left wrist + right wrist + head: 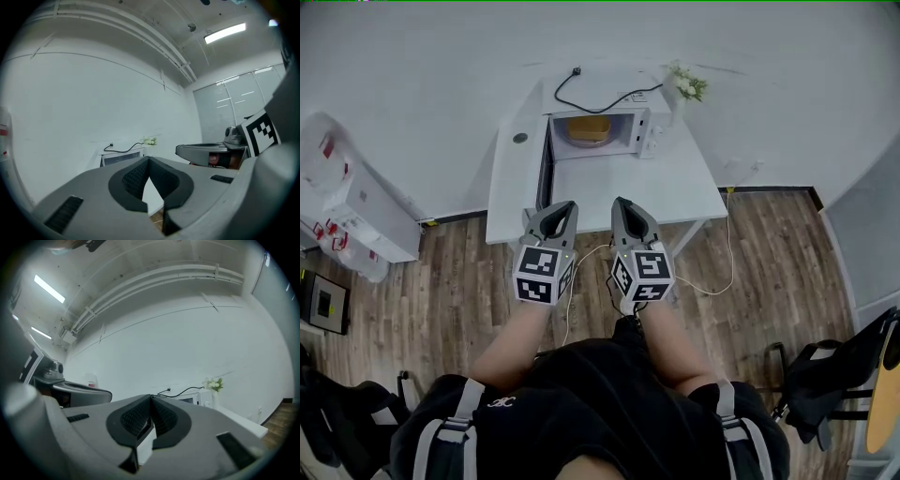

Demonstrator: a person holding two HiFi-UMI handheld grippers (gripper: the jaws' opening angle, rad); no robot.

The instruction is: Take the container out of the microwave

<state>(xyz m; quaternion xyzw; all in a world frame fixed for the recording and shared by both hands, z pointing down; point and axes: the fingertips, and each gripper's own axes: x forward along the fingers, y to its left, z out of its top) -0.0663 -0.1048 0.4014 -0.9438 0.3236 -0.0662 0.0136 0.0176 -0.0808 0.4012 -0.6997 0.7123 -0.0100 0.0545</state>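
Observation:
A white microwave (628,127) stands at the back of a white table (675,192). Its door (545,169) is swung open to the left. Inside sits a round tan container (588,129). My left gripper (565,208) and right gripper (621,202) hover side by side over the table's front edge, well short of the microwave. Both are shut with nothing between the pads. The left gripper view shows the closed tips (149,160) with the microwave (123,158) far behind them. In the right gripper view the tips (151,397) meet, and the microwave (197,399) lies beyond.
A vase of white flowers (686,84) stands right of the microwave, and a black cord (581,94) lies behind it. White boxes and bags (347,206) stand at the left. A black chair (834,375) is at the right. A cable (722,272) trails on the wood floor.

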